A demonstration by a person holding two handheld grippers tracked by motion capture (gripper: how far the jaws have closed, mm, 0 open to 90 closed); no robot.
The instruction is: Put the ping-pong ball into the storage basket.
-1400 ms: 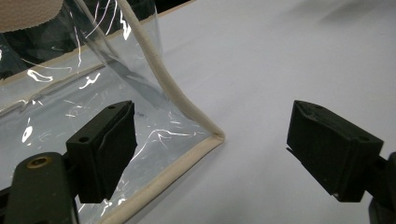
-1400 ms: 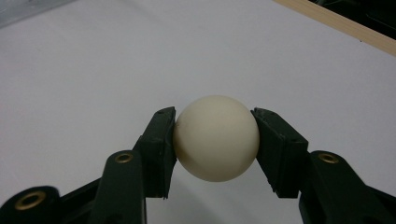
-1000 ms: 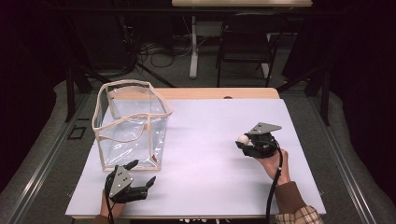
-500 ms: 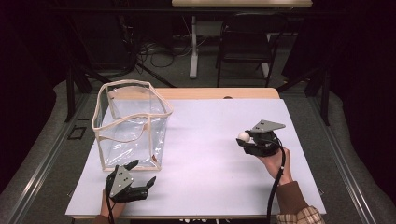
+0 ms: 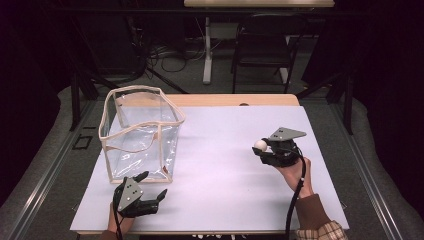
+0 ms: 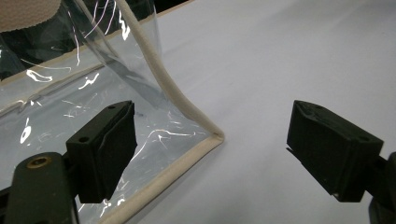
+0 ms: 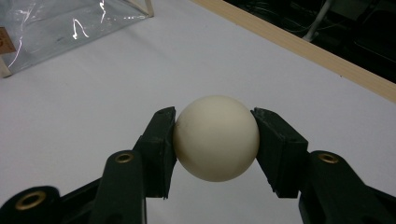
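While clamped between both black jaws of the right gripper (image 7: 215, 140), sits a cream-white ball (image 7: 216, 138) at the centre of the right gripper view, pads pressing its left and right sides. Held clear above the white counter (image 7: 93, 107), with a wooden edge strip (image 7: 299, 46) running across the upper right of that frame and a corner of the clear bag (image 7: 51, 28) in the upper left.

Seen from the high view, lies at right of centre: right gripper (image 5: 265, 147) pointing toward the left of the frame, ball (image 5: 260, 145) at its tip, grey three-cornered plate on top, hand (image 5: 295, 172) below and behind it, cable trailing down to a brown sleeve with a checked cuff at the lower right. Well apart from the bag.

Stands at left of centre in the high view a clear plastic bag (image 5: 140, 135) with cream piping, upright and open at the top, on the white counter (image 5: 225, 200).

Rests at the lower left, just below the bag's near bottom corner: left gripper (image 5: 152, 186), jaws wide apart, nothing between the pads. Confirmed in the left gripper view (image 6: 210, 154): one jaw in front of the bag's clear wall (image 6: 46, 116) at lower left, the other over bare counter (image 6: 280, 56) at right, the piped bottom corner of the bag lying between them without touching either pad.
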